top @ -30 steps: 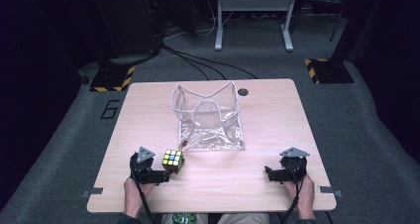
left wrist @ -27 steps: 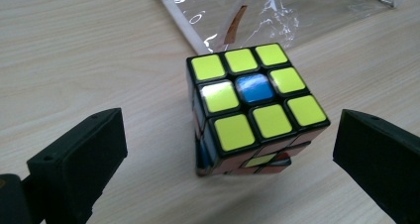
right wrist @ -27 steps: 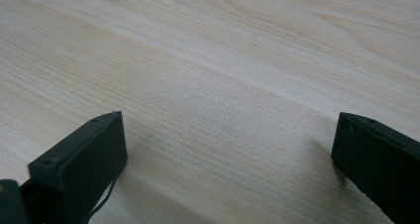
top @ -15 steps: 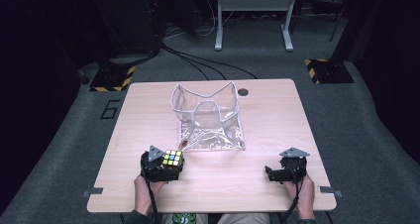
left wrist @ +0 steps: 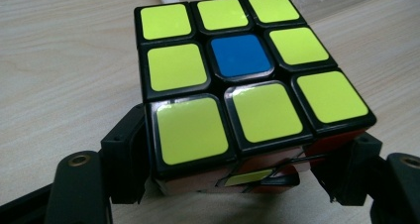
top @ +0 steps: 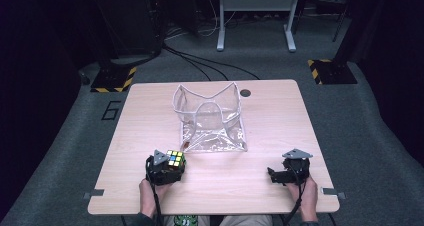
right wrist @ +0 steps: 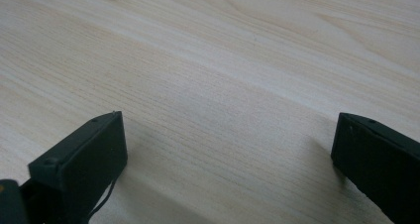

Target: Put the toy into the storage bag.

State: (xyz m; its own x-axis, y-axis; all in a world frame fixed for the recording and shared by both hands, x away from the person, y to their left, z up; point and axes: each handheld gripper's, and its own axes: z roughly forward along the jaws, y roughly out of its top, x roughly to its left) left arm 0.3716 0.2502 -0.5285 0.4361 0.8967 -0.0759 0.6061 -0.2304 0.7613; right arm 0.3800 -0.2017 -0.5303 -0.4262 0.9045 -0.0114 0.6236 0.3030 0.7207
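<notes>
At the lower left of the desk (top: pixel 140 116), the left tool (top: pixel 167 172) is clamped on the puzzle cube (top: pixel 175 159). A clear plastic bag (top: pixel 212 118) sits mid-frame. At lower right, the right tool (top: pixel 275 175) rests with jaws apart, holding nothing.

text: "6" — on floor (top: pixel 95 117) | left of table (top: pixel 280 106)

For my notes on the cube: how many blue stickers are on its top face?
1. The blue sticker is the centre square of the puzzle cube's top face, between the left gripper's jaws; the other eight are yellow. The side faces are mostly hidden.
</notes>
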